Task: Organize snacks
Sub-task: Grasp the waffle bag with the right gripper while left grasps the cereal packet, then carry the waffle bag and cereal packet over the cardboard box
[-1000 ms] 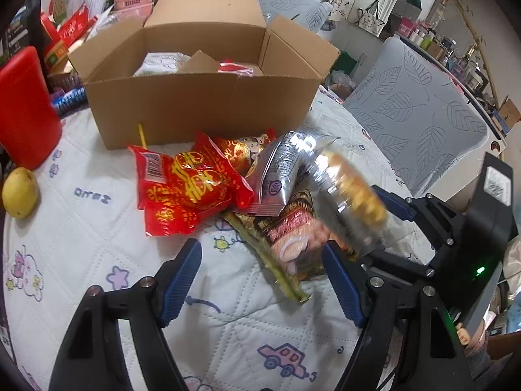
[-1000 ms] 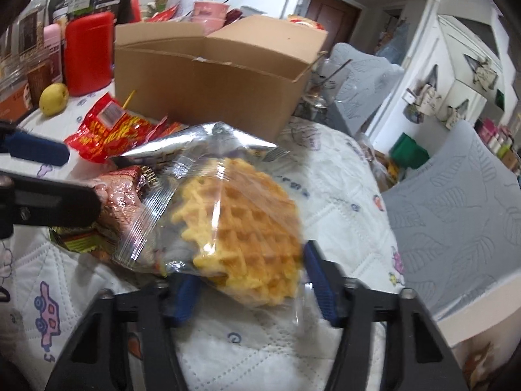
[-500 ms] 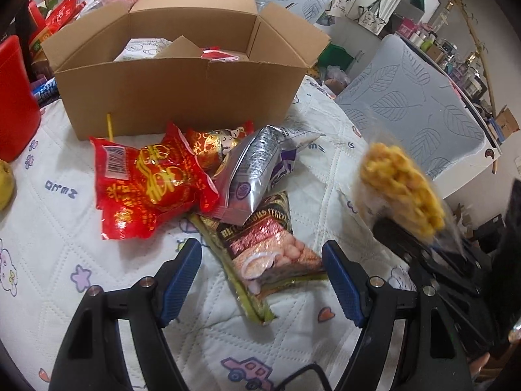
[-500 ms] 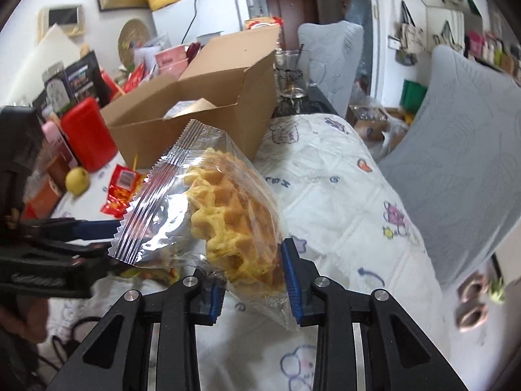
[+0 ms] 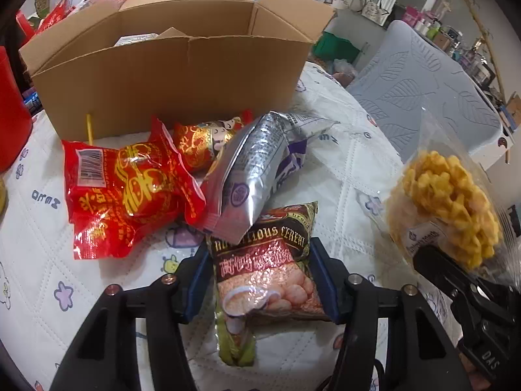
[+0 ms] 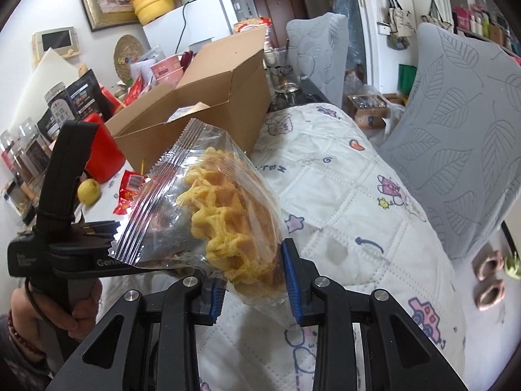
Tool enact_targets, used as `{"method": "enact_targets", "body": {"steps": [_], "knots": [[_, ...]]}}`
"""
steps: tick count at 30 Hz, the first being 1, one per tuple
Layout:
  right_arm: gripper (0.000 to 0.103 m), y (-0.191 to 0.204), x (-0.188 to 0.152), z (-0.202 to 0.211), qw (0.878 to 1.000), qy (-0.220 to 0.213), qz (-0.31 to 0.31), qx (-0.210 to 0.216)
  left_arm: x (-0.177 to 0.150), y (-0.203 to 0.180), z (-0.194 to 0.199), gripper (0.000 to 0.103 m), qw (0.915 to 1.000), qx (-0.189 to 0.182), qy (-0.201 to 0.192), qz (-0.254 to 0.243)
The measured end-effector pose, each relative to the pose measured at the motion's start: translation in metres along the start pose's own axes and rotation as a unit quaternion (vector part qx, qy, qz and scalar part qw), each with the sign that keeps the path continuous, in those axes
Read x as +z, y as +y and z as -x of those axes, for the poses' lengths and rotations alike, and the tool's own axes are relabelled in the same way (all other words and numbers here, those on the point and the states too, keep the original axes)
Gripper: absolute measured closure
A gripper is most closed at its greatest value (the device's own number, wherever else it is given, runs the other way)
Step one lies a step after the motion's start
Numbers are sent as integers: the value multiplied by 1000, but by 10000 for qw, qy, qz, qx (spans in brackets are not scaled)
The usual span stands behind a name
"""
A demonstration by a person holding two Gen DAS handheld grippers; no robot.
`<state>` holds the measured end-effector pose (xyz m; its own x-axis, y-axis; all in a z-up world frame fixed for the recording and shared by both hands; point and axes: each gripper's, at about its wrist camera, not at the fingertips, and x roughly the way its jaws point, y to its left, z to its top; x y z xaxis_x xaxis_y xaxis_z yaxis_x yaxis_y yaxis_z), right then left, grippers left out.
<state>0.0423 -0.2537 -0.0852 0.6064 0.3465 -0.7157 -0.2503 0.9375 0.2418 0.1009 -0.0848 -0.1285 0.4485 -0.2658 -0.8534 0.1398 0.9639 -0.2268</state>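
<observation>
A brown cereal packet (image 5: 260, 277) lies flat on the quilted table cover, partly under a silver packet (image 5: 250, 176). My left gripper (image 5: 260, 280) straddles it and its jaws are closing. The blue pads (image 5: 200, 277) stand at the packet's side edges, and the packet does not look squeezed. My right gripper (image 6: 254, 283) is shut on a waffle in a clear wrapper (image 6: 224, 215) and holds it up off the table. The waffle (image 5: 446, 202) also shows at the right of the left wrist view. An open cardboard box (image 5: 182, 75) (image 6: 202, 117) stands behind the snacks.
A large red packet (image 5: 123, 192) and a small red-gold packet (image 5: 202, 140) lie in front of the box. A red container (image 6: 104, 159) and a lemon (image 6: 88, 190) sit to its left. Grey leaf-pattern chairs (image 6: 462, 130) flank the table's right edge. A hand (image 6: 81, 312) holds the left gripper's handle.
My left gripper moved forward and down over the cereal packet and its jaws narrowed around it. My right gripper carried the waffle up and to the right, away from the pile, and rolled.
</observation>
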Motion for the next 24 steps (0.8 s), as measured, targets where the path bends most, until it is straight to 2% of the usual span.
{"method": "enact_targets", "body": {"steps": [2,6,13,24], "knots": [[72,1,0,0,10000,0,-25,2,-3,1,3,54,10000,-8,-1,5],[72,5,-2,3,10000,-23,-44,-39,-11,5,13,55,10000,-57,-11,-4],[72,9,-7,14,9999,-87,-95,-4,-25,11,38,56,9997,-247,-79,0],[72,30,-19,28,9997,-138,-58,181,-48,16,70,56,9991,-313,-292,40]]}}
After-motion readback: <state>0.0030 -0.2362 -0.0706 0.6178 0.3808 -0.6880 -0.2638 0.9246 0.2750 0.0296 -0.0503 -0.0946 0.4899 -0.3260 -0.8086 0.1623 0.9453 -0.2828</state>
